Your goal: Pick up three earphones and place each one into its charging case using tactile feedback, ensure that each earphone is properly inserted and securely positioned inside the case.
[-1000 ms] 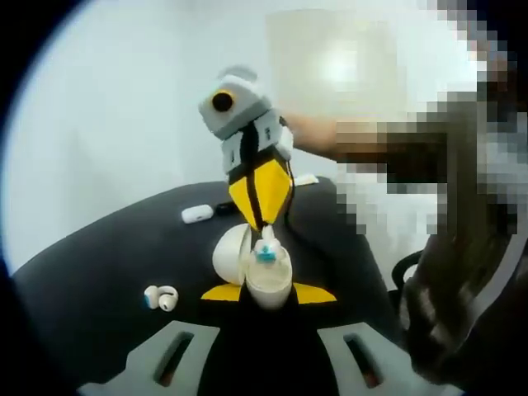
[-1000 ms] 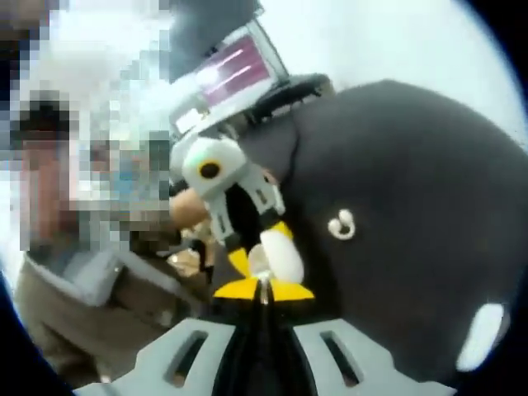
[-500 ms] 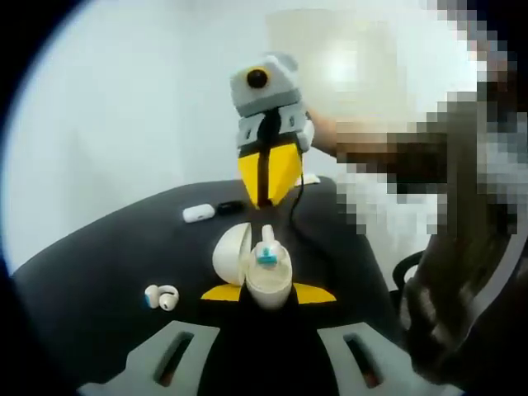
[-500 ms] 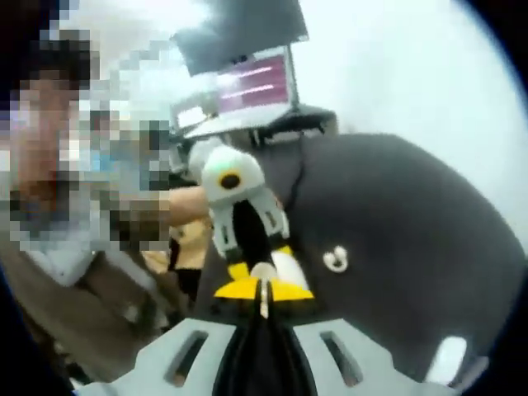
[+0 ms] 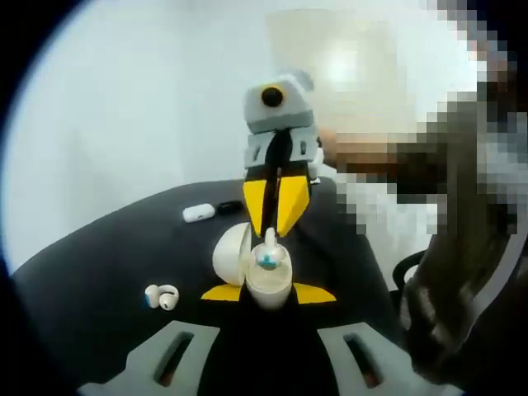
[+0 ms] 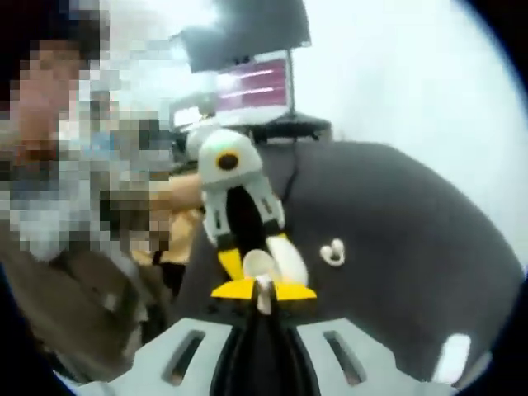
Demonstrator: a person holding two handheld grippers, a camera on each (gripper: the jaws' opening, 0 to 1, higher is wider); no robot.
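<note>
Left gripper view: your left gripper (image 5: 268,293) clamps the open charging case (image 5: 262,276) between its yellow fingers (image 5: 221,292), lid swung to the left. An earphone (image 5: 267,250) stands upright in the case, its teal tip showing. Your right gripper (image 5: 275,233) comes down from above, its yellow fingers (image 5: 291,202) closed on the earphone's stem. On the dark worktop (image 5: 99,264) you see a loose pair of earphones (image 5: 161,297) at left and, farther back, a closed white case (image 5: 197,213) beside a small black item (image 5: 230,207).

Right gripper view: your right gripper (image 6: 262,290) pinches the earphone (image 6: 263,285); the left gripper (image 6: 256,264) faces you, holding the case (image 6: 276,261). The loose earphones (image 6: 332,252) lie right of it, the white case (image 6: 453,358) at lower right. A screen (image 6: 254,82) glows beyond the worktop (image 6: 396,223).
</note>
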